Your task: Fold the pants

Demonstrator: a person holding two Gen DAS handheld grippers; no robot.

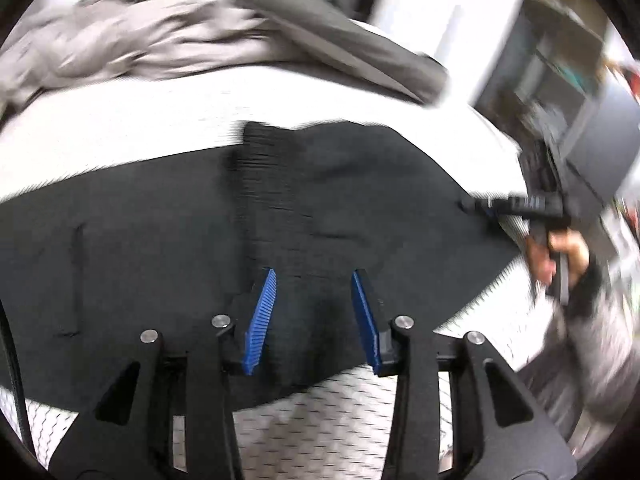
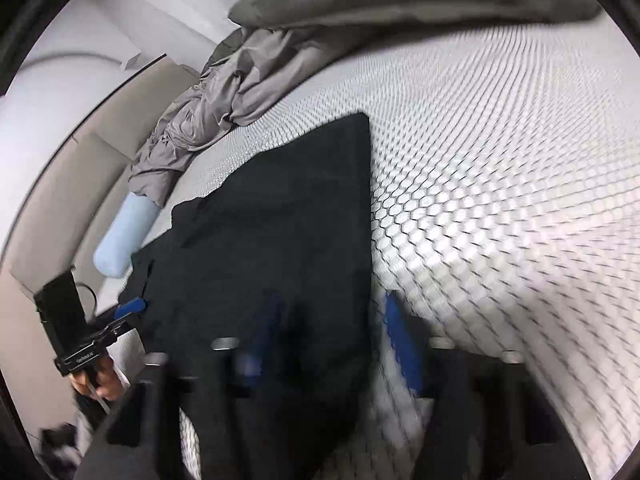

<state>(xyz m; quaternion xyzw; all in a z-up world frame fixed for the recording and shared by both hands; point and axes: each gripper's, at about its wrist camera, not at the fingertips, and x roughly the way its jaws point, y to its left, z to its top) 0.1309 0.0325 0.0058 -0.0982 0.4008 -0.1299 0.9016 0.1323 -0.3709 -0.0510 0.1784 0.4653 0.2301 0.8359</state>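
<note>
Two grippers [image 1: 314, 276] [image 2: 332, 308], one black pants [image 1: 160, 240]

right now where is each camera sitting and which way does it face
Left wrist: on the left gripper, angled down over the black pants; the right gripper and hand show at the right edge.
Right wrist: on the right gripper, blurred, looking down along the pants; the left gripper shows at left.
Shared: pants, patterned bed cover, grey bedding.

The pants [image 1: 160, 232] are plain black, lying on a white mattress [image 2: 500, 180] patterned with a fine grey honeycomb. At the upper left lies a crumpled grey blanket [image 2: 208, 116] beside a pale blue pillow [image 2: 124, 244]; the finger pads [image 1: 261, 320] are ribbed blue.
</note>
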